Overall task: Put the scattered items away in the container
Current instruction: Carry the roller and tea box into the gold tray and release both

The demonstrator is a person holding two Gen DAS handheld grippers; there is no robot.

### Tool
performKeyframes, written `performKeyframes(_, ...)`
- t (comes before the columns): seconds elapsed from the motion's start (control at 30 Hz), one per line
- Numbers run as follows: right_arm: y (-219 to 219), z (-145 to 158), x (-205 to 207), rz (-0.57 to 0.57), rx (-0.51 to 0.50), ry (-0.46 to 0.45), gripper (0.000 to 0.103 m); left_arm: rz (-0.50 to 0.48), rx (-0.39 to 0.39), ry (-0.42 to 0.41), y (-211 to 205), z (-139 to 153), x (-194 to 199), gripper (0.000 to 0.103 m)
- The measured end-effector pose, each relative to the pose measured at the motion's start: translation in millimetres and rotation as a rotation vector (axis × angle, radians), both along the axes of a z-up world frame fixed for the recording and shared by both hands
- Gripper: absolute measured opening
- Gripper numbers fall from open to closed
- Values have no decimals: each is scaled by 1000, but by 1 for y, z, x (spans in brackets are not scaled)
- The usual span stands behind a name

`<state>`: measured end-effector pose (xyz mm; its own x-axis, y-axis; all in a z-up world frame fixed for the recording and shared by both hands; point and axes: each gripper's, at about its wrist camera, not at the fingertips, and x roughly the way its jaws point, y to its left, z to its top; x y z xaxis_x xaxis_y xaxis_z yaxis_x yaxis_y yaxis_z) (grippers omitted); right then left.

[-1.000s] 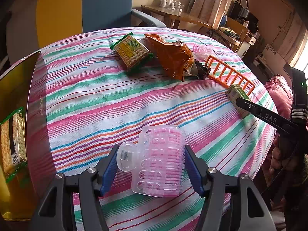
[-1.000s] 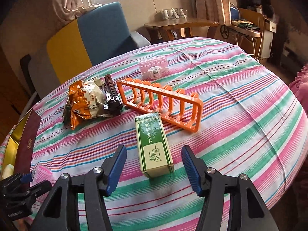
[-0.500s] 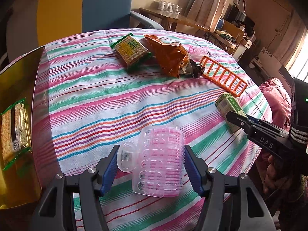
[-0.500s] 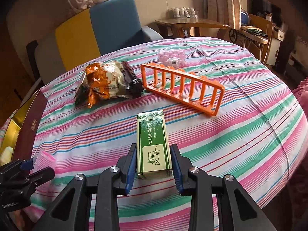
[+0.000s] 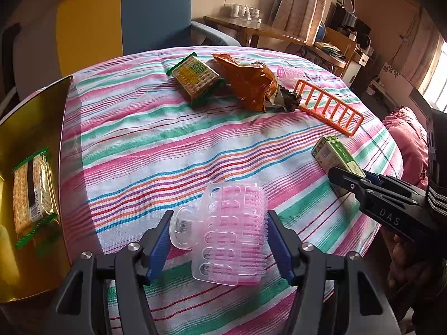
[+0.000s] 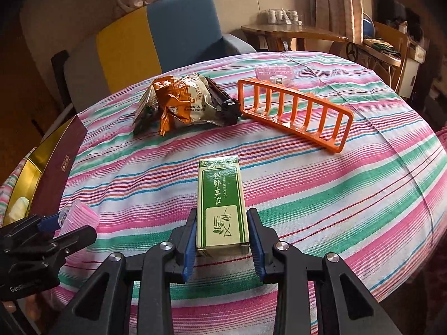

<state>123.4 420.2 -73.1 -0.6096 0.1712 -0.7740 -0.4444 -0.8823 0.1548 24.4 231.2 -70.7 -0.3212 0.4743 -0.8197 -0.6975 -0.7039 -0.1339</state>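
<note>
My left gripper (image 5: pixel 220 240) is shut on a clear pink plastic case (image 5: pixel 232 234) and holds it above the striped tablecloth, right of the gold box (image 5: pixel 30 128), which has a cracker pack (image 5: pixel 32 192) in it. My right gripper (image 6: pixel 222 237) is shut on a green carton (image 6: pixel 222 203); the carton also shows in the left wrist view (image 5: pixel 335 156). The left gripper and pink case show at the left edge of the right wrist view (image 6: pixel 69 220).
On the table lie a cracker pack (image 5: pixel 194 79), an orange snack bag (image 5: pixel 248 83), a dark block (image 6: pixel 223 103), an orange rack (image 6: pixel 293 117) and a second pink case (image 6: pixel 275 72). A blue and yellow chair (image 5: pixel 125 19) stands behind.
My right gripper closed on the green carton and lifted it slightly. My left gripper moved a little left with the pink case, toward the gold box.
</note>
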Motion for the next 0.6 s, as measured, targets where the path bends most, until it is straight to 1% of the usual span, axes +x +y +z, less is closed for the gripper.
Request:
performKeyframes(0.1,-5,1,-3,5,38,-20,33,-3,14,13,-2,5,2,65)
performKeyframes(0.3,-18,8,-8,34,65,-31,31,3,45,28,-9,19,5,65)
performKeyframes(0.47,-31,17,-16,69,72,-19,31,37,86,47,-26,36,4,65)
performKeyframes(0.6,-49,26,-27,124,88,-1,31,84,123,60,-45,50,-1,65)
